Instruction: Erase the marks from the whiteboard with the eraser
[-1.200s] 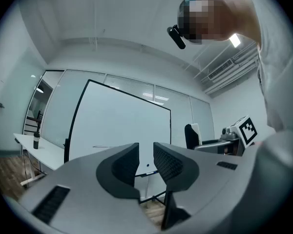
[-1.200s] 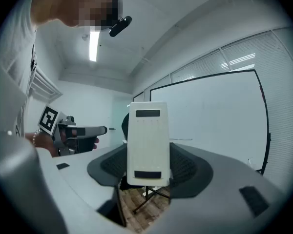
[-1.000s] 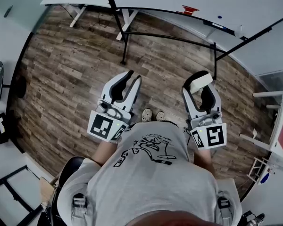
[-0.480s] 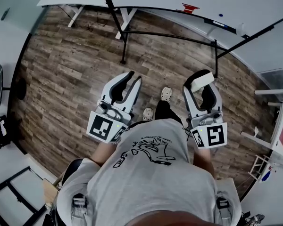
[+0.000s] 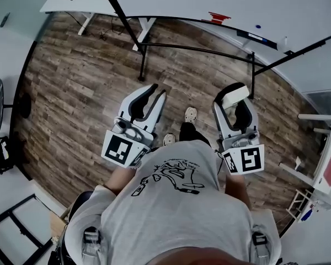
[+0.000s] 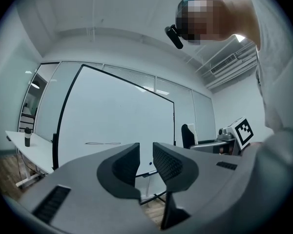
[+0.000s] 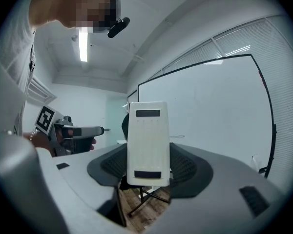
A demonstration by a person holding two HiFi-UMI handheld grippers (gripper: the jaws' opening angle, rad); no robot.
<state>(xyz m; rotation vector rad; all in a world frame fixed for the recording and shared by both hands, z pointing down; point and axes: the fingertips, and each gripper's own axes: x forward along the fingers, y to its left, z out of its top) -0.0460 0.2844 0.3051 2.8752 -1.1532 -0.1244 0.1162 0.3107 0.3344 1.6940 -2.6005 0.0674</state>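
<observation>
Both arms reach forward, side by side — left tool (image 5: 158, 89) jaws slightly apart (nothing between), right tool (image 5: 235, 91) clamped on the eraser (image 7: 147, 143).

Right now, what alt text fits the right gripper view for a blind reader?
The right tool is shut on a white eraser, held upright before a large black-framed whiteboard bearing a faint mark. A wood floor shows below.

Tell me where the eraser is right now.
The eraser is clamped in the right gripper, at the right of the head view. It is held above the wood floor, short of the whiteboard it faces.
</observation>
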